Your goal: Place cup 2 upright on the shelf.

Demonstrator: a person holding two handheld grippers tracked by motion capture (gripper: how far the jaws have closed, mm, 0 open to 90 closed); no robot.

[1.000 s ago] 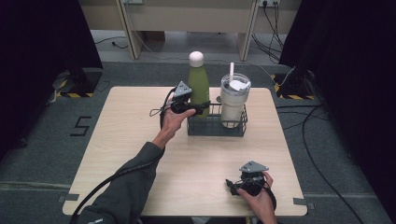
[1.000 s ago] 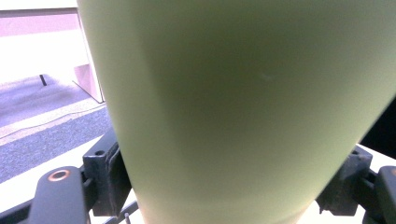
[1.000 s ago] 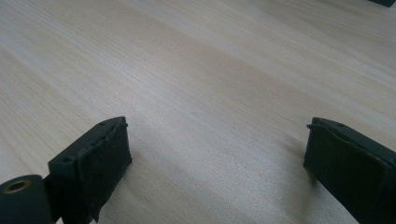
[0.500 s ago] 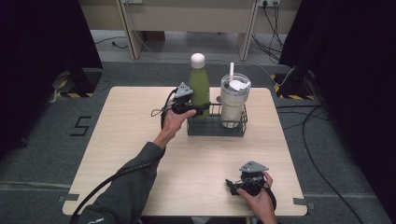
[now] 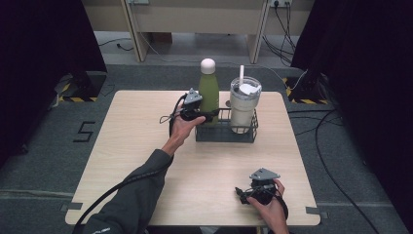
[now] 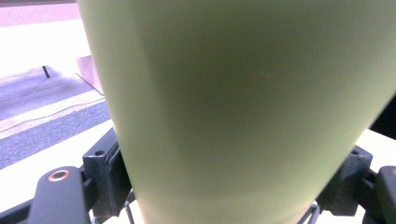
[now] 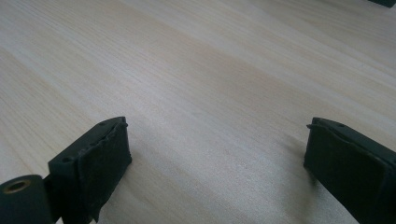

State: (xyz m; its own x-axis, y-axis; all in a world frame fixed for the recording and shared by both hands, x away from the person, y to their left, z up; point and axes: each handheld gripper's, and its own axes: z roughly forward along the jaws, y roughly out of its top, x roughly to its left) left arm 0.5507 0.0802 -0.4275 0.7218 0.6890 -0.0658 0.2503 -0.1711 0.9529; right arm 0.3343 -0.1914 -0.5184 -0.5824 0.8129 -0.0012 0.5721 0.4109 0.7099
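Note:
A green bottle (image 5: 208, 90) with a white cap stands upright in the left half of a black wire basket (image 5: 226, 132) at the table's far middle. My left gripper (image 5: 207, 116) is shut on the bottle's lower body from the left. In the left gripper view the green bottle (image 6: 233, 102) looms close, with a black pad (image 6: 105, 175) pressed on each side. A tumbler (image 5: 243, 105) with a lid and a white straw fills the basket's right half. My right gripper (image 5: 242, 193) rests on the table near the front right, open, with bare wood between its fingers (image 7: 98, 154).
The wooden table (image 5: 146, 146) has bare room on its left and middle. Cables trail from both grippers. Grey floor, dark curtains at both sides and a desk frame lie beyond the far edge.
My left gripper and the green bottle have shifted slightly to the right and down, closer to the tumbler. The right gripper has stayed in place.

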